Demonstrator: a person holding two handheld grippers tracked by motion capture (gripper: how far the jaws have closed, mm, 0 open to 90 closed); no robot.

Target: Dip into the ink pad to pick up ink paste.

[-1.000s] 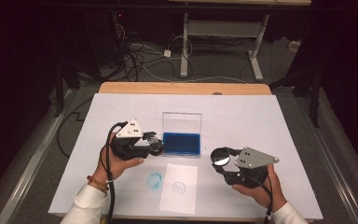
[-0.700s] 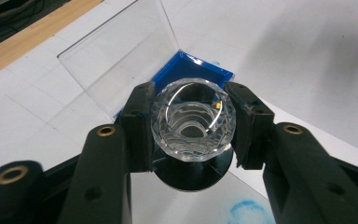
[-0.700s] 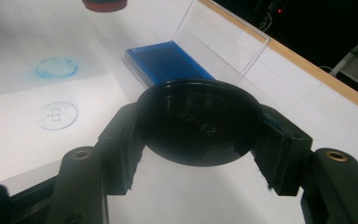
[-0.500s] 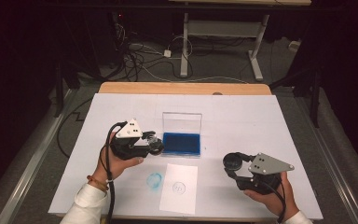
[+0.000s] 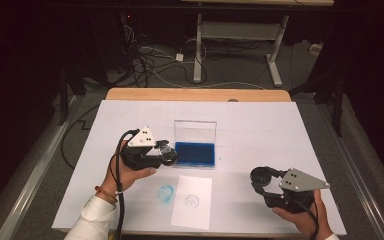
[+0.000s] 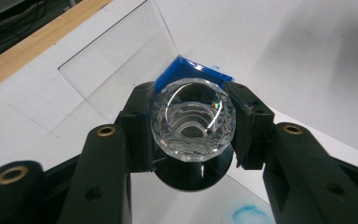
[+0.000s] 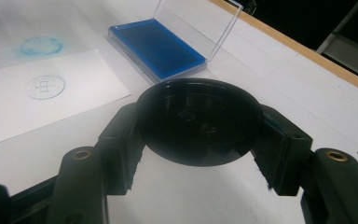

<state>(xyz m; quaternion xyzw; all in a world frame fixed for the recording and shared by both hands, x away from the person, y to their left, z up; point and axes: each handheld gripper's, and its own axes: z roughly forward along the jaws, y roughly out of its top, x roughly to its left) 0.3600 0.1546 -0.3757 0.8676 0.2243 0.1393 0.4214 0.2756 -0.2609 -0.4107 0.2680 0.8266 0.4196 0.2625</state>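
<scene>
My left gripper (image 5: 166,155) (image 6: 192,128) is shut on a clear faceted round piece (image 6: 193,122) with a black disc under it. It hovers at the left edge of the blue ink pad (image 5: 195,154) (image 6: 191,70). The pad's clear lid (image 5: 195,131) (image 6: 116,70) stands open behind it. My right gripper (image 5: 260,177) (image 7: 198,135) is shut on a black round cap (image 5: 261,175) (image 7: 198,121), low over the table at the front right. A white paper (image 5: 192,212) (image 7: 42,112) with a blue round print (image 7: 45,87) lies between the hands.
A blue ink smudge (image 5: 165,193) (image 7: 41,45) marks the table left of the paper. The white table (image 5: 280,130) has a wooden strip (image 5: 195,94) along its far edge. Cables and a desk frame lie on the dark floor beyond.
My right gripper has carried the black cap to the right and toward the front edge. The left hand has stayed put.
</scene>
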